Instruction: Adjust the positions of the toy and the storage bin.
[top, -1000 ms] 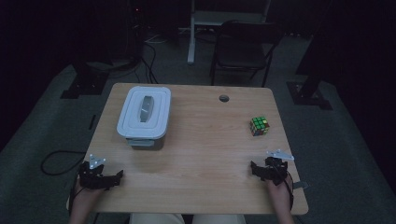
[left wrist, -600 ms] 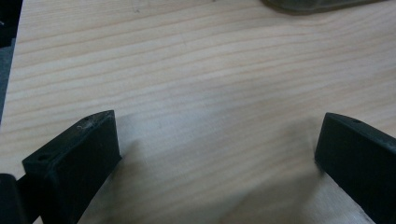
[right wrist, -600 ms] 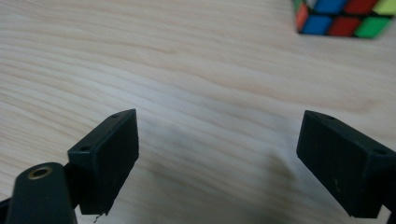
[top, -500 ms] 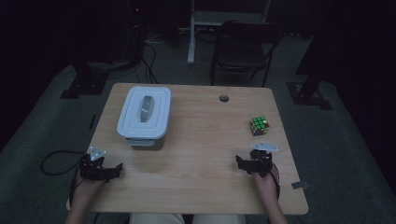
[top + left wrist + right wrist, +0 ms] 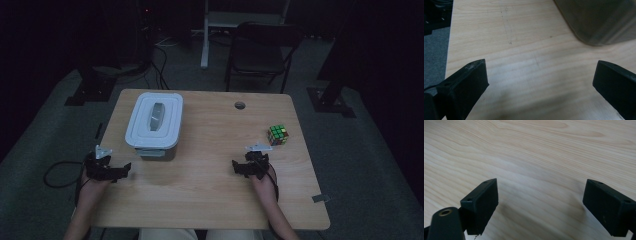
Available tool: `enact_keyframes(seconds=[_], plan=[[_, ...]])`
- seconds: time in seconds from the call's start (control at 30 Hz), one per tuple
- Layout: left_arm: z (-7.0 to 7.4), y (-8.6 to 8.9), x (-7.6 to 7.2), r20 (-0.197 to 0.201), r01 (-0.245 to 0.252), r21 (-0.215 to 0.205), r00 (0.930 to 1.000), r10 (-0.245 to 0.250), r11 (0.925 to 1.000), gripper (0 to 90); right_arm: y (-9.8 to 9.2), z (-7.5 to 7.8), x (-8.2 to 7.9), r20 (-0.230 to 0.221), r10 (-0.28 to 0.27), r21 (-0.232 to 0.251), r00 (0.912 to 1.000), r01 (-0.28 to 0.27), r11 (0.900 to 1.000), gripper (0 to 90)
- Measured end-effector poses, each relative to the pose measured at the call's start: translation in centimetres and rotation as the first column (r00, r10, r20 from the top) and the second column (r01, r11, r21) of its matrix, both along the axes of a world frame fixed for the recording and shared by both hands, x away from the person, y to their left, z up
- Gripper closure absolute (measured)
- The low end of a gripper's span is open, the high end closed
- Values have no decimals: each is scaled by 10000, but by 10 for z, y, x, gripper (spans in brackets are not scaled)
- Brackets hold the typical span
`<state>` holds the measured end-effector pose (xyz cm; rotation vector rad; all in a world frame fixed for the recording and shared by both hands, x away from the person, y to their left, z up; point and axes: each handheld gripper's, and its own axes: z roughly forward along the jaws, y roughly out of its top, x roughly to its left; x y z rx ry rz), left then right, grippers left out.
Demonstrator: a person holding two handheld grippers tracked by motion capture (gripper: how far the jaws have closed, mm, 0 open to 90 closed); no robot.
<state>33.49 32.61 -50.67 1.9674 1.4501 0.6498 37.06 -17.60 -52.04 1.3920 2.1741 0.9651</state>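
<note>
Both grippers have come forward over the light wooden table [image 5: 210, 200] since the earlier high views, the right one more than the left: a second ago it sat near the table's right front corner, and it now lies farther in and to the left. The left gripper [image 5: 106, 169] has crept from the front left edge toward the white lidded plastic storage box [image 5: 154, 122].

That box stands on the left half of the table, lid on, with a grey handle set into the top. The left gripper is near its front left corner but apart from it; in the left gripper view [image 5: 539, 82] the two black jaws are spread wide over bare wood, and a blurred corner of the box shows at upper right.

The right gripper [image 5: 250, 167] hovers near the middle right of the table, and its own view [image 5: 541, 205] likewise shows its jaws wide apart with nothing between them. The multicoloured puzzle cube [image 5: 278, 134] sits beyond it and to its right, near the table's right edge, well apart from the box. A round cable hole [image 5: 240, 105] lies near the far edge.
</note>
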Motion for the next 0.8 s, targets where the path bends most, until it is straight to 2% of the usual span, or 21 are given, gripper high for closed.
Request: enact_keyframes(seconds=[0.1, 0.2, 0.33, 0.53, 0.6, 0.67, 0.7, 0.8], plan=[[-3, 2, 11, -66, -38, 51, 10000, 38, 10000, 6, 9, 0, 6, 0, 155, 168, 9999, -155, 9997, 130], [-3, 3, 16, -2, -118, 83, 9999, 118, 9999, 6, 15, 1, 10, 69, 262, 236, 9996, -263, 9994, 130], [-4, 7, 24, -19, -213, -139, 9998, 212, 9997, 6, 27, 3, 19, 100, 543, 483, 9985, -547, 9973, 130], [-1, 9, 37, 150, -287, -101, 9995, 288, 9995, 6, 48, 7, 38, 289, 814, 365, 9963, -824, 9959, 130], [-1, 10, 42, 182, -384, -91, 9991, 386, 9992, 6, 56, 7, 44, 368, 852, 489, 9957, -869, 9950, 131], [-1, 12, 47, 282, -545, -287, 9981, 553, 9981, 6, 67, 7, 51, 401, 909, 735, 9951, -936, 9929, 134], [-2, 13, 53, 327, -547, -637, 9978, 568, 9965, 6, 71, 7, 53, 356, 957, 840, 9948, -984, 9916, 134], [-3, 14, 58, 428, -631, -481, 9970, 652, 9968, 6, 79, 6, 58, 286, 1066, 883, 9939, -1088, 9901, 135]])
